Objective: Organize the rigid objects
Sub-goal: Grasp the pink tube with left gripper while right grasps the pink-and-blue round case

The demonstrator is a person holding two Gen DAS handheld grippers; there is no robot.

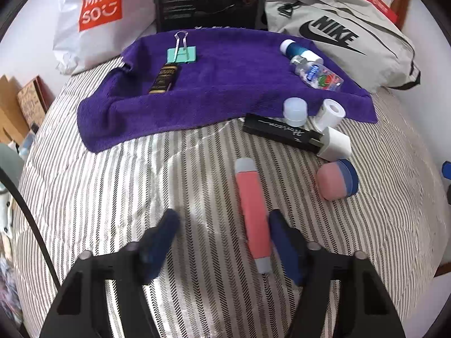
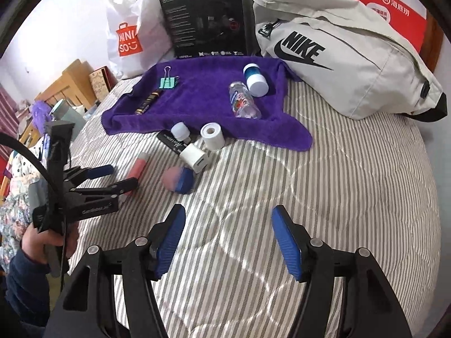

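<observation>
1. Left wrist view: mounted behind left gripper, angled steeply down, close over striped bedcover.
2. Right wrist view: behind right gripper, angled down, slightly farther back.
3. Shared: purple towel, Nike bag, pink tube.

In the right wrist view the pink-and-blue case was smeared by blur, and the left gripper hid the pink tube's lower end. The black flat box lay partly hidden behind the white cap
</observation>
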